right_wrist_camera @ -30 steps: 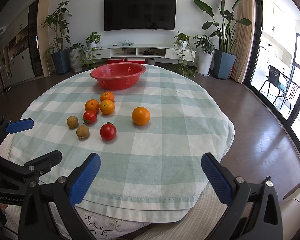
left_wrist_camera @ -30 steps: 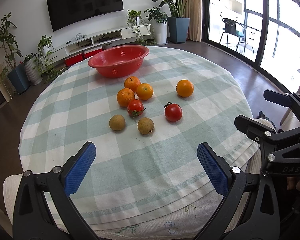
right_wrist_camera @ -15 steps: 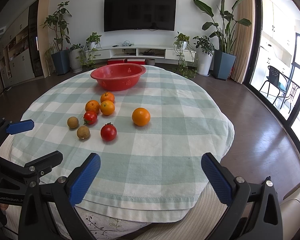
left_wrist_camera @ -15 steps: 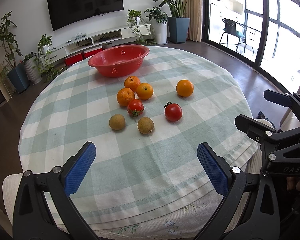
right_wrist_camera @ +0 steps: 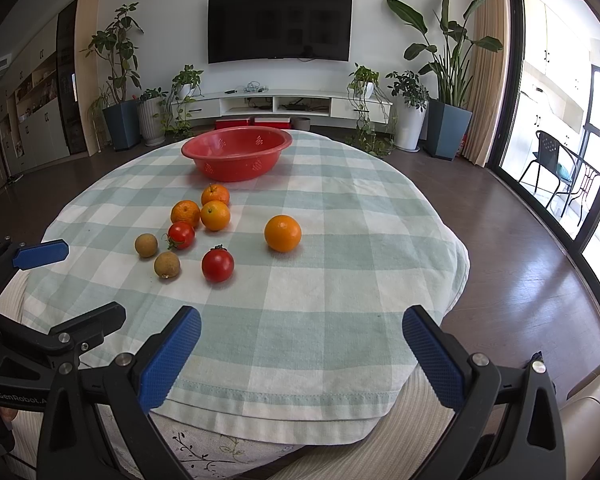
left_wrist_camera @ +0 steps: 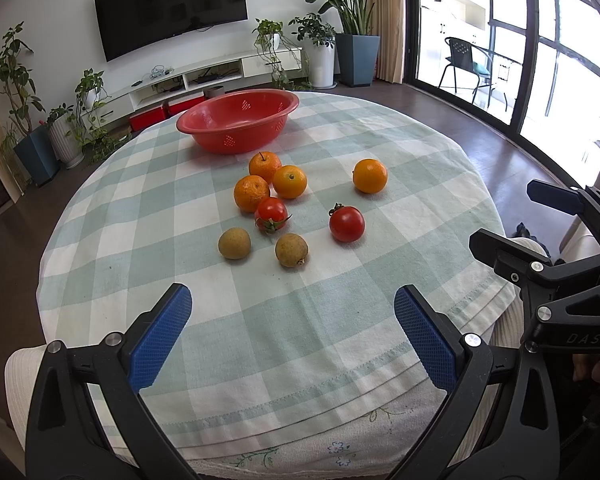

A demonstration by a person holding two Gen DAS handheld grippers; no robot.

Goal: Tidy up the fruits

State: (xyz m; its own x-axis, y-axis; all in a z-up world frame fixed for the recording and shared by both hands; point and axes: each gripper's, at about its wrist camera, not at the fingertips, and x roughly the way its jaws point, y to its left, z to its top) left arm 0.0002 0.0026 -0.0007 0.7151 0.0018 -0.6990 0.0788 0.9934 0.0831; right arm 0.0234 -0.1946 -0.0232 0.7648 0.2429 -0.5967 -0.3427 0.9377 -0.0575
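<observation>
Left gripper (left_wrist_camera: 292,320) spread, empty; fruit cluster lies at its 12 o'clock: brown fruit (left_wrist_camera: 234,243), tomato (left_wrist_camera: 347,223), lone orange (left_wrist_camera: 370,176). Right gripper (right_wrist_camera: 302,344) spread, empty; tomato at 11 o'clock, judged nearer to it. Red bowl (left_wrist_camera: 260,98) beyond. Checked tablecloth (left_wrist_camera: 300,340); living room, TV (right_wrist_camera: 280,26).
</observation>
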